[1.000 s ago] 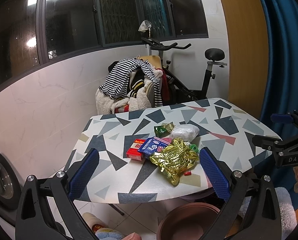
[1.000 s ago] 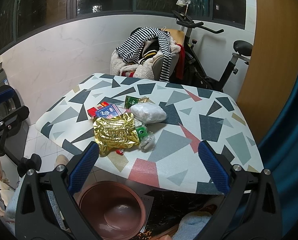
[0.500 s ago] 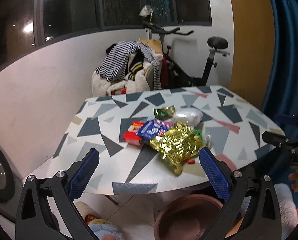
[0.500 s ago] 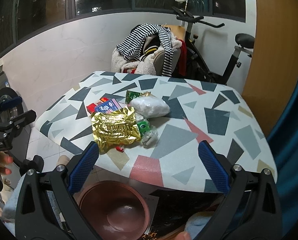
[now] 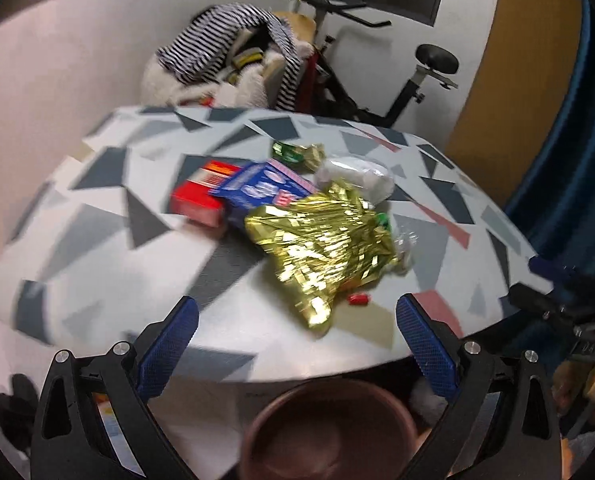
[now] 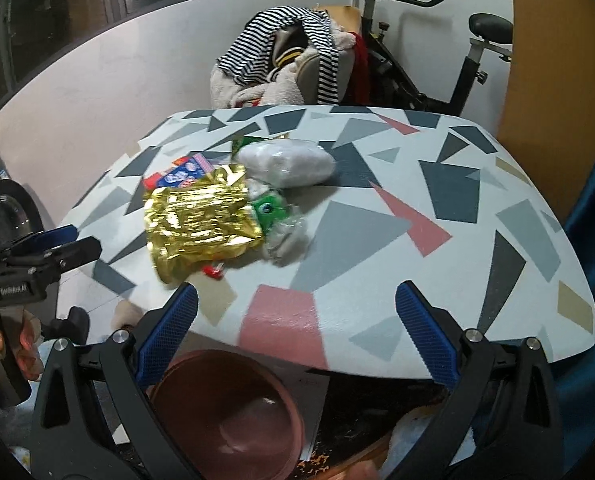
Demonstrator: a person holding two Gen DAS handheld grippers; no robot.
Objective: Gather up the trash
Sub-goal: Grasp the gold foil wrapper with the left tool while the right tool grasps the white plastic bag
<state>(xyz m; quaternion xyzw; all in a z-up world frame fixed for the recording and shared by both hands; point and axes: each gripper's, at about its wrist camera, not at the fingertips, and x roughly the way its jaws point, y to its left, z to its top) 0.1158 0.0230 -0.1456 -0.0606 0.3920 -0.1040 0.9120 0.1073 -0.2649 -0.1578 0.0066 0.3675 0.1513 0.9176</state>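
A pile of trash lies on the patterned table [image 5: 97,240] [image 6: 457,208]: a crumpled gold foil bag [image 5: 321,248] [image 6: 201,220], a red box [image 5: 201,196], a blue packet [image 5: 261,188] [image 6: 185,170], a green wrapper [image 5: 295,152], a white plastic bag [image 6: 285,162] [image 5: 357,174], a green item [image 6: 271,210] and a small red scrap [image 5: 358,299] [image 6: 213,270]. My left gripper [image 5: 297,344] is open and empty, just short of the table's near edge. My right gripper [image 6: 297,340] is open and empty over the near edge. A brown bin [image 5: 333,432] [image 6: 225,420] stands on the floor below.
A chair heaped with striped clothes [image 6: 285,60] and an exercise bike [image 6: 437,60] stand behind the table. A blue curtain [image 5: 569,140] hangs at the right. A washing machine [image 6: 13,216] is at the left. The left gripper also shows in the right wrist view [image 6: 37,256].
Both grippers have moved forward and tilted down toward the table; the trash pile looks larger and nearer. Both stay open. The left view is motion-blurred.
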